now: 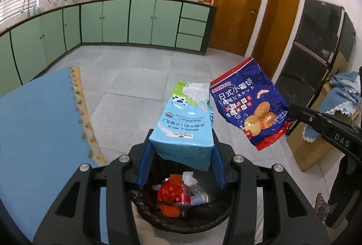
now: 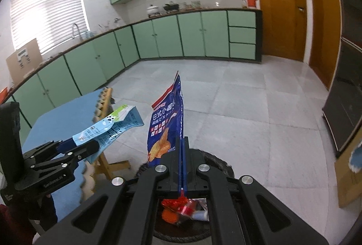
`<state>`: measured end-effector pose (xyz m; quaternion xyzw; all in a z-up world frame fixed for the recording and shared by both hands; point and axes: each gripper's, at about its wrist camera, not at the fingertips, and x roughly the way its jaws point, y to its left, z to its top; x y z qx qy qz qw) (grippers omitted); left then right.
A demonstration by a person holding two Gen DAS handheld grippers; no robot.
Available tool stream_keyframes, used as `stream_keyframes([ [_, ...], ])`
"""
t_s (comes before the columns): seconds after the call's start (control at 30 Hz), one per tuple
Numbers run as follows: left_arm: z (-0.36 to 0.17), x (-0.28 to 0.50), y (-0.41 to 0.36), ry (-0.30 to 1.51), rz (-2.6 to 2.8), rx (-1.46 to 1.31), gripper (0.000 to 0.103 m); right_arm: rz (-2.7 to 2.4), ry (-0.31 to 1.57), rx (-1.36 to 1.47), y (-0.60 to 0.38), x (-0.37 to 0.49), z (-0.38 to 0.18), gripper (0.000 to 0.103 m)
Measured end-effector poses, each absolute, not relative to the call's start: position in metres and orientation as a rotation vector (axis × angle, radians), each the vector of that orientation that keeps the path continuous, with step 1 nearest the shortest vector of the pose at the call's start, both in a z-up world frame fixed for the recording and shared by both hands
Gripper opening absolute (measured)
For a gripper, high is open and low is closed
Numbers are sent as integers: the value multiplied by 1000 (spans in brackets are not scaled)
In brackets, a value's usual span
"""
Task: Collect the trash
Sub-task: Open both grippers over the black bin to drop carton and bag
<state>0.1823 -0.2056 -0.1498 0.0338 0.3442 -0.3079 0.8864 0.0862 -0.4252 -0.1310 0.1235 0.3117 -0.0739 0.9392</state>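
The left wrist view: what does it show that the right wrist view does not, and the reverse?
Only the left view shows the blue cloth on boxes at the right. Only the right view shows the window blind. Both show the milk carton in the left gripper, the biscuit bag in the right gripper, and the bin below.

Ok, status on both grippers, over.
Left gripper shut on milk carton. Right gripper shut on biscuit bag. Both over bin, nothing blocking.
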Motion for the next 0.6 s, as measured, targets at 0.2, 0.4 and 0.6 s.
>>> stream_keyframes([
  [0.2, -165, 182, -224, 747, -640, 97, 44, -168, 678, 290, -439, 86, -154, 1],
  [0.4, -172, 184, -228, 758, -629, 97, 44, -174, 711, 305, -449, 92, -169, 1],
  [0.6, -181, 192, -234, 804, -625, 106, 44, -193, 774, 326, -453, 98, -190, 1],
])
